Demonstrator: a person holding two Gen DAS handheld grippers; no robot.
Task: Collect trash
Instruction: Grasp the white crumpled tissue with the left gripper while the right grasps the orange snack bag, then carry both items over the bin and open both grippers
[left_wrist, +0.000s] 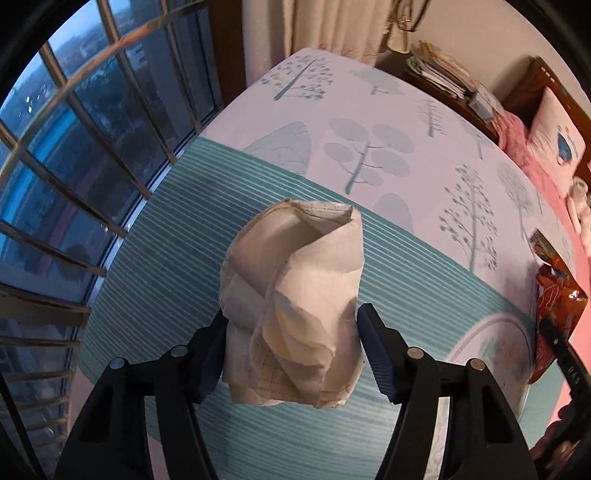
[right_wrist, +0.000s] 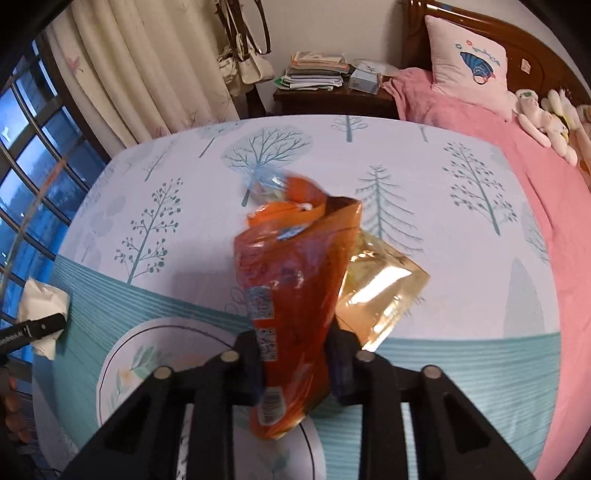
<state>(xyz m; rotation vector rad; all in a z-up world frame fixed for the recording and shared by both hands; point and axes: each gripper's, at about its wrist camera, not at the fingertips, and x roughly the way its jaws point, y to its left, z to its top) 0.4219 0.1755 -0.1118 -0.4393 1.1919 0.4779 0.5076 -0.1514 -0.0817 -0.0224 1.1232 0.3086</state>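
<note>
Between your left gripper (left_wrist: 291, 350) and its two black fingers sits a crumpled wad of beige paper (left_wrist: 291, 295). Both pads press its sides, so it is pinched and held above the teal striped band of the bedspread (left_wrist: 406, 147). Faint grid lines show on one fold of the paper, but no words can be read.

Your right gripper (right_wrist: 293, 363) is clamped on an orange snack bag (right_wrist: 291, 288), its jaws pressed close together around the lower part. That bag is raised off the bed and tilts away from the camera. A printed label with a code block runs down its left edge; the writing is too blurred to read, and no brand can be made out. A shiny gold wrapper (right_wrist: 380, 291) lies just beside it to the right, touching or overlapping it; whether it is attached is unclear.

From the right wrist view, your other gripper's finger shows white lettering at the far left, too small to read. A pink pillow (right_wrist: 467, 70) bears a blue embroidered motif with unreadable script above.
</note>
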